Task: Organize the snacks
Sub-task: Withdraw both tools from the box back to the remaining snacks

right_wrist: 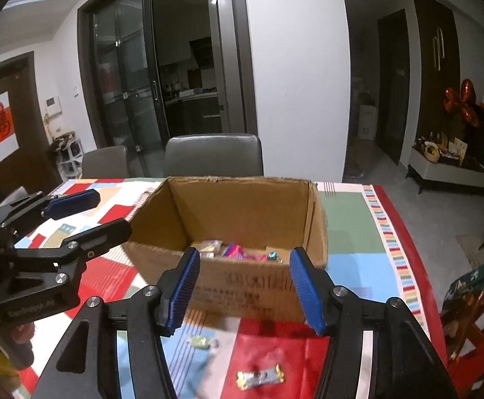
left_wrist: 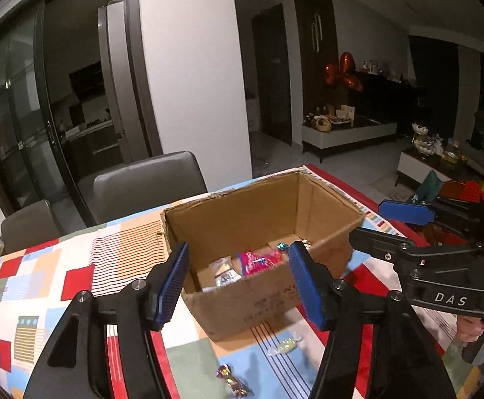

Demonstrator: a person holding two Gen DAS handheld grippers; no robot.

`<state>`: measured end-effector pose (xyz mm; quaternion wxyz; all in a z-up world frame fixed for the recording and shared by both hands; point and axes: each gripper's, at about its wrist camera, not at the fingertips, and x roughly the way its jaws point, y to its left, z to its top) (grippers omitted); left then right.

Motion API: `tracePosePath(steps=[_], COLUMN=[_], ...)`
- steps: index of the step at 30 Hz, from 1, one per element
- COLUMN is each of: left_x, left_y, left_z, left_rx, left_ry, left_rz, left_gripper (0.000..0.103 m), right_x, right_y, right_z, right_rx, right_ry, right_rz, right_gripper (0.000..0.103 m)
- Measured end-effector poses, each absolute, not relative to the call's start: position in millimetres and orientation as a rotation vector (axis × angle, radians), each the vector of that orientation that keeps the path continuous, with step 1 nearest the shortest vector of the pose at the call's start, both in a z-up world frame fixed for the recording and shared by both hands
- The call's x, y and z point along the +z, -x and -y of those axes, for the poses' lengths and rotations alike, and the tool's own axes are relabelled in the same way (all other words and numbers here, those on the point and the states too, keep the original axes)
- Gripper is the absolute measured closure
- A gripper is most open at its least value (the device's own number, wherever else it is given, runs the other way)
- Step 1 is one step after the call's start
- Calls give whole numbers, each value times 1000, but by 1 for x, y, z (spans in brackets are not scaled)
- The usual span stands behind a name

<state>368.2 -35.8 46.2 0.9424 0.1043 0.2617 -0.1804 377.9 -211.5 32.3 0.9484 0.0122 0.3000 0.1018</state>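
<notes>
— Where are you working?

— In a dim living room with glass sliding doors and two grey chairs [right_wrist: 213, 154] behind my bench [right_wrist: 354, 232], which is covered in a patchwork cloth of red, blue, green and striped panels.

— And the snacks?

— Most lie in the open cardboard box [right_wrist: 242, 212], which stands near the far edge of the bench, towards its far right corner. Inside it I can see a pink packet [left_wrist: 261, 261], a clear-wrapped pack [left_wrist: 223, 271] beside it and a small teal-wrapped sweet [left_wrist: 281, 246] further back.

— Anything still out on the cloth?

— Three sweets on the bench on my side of the box: a pale green one [left_wrist: 283, 345] just in front of its near wall, a purple and gold one [left_wrist: 233, 380] closer to the near edge, and a silver one with gold ends [right_wrist: 260, 378] on a red panel, also close to the near edge.

— What are your hands doing?

— My left hand-held gripper [left_wrist: 238, 281] hangs in front of the box's near wall with its blue pads [left_wrist: 172, 281] parted about halfway and nothing between them. My right hand-held gripper [right_wrist: 242, 286] sits beside it, equally parted and empty, also facing the box's near wall. Neither one touches the box or any sweet
</notes>
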Motion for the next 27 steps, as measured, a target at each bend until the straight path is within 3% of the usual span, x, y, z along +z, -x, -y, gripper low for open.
tracePosePath(steps=[14, 27], left_x=[25, -22], left_y=[-322, -323], left_z=[33, 43], left_rx=[-420, -494], left_ry=[-233, -270], left_rz=[-525, -631], left_gripper=[42, 42], right_x=[17, -43], right_y=[-324, -317], right_z=[221, 223], right_rx=[148, 146], right_ry=[-76, -108], right_rz=[-585, -734], right_gripper=[46, 46])
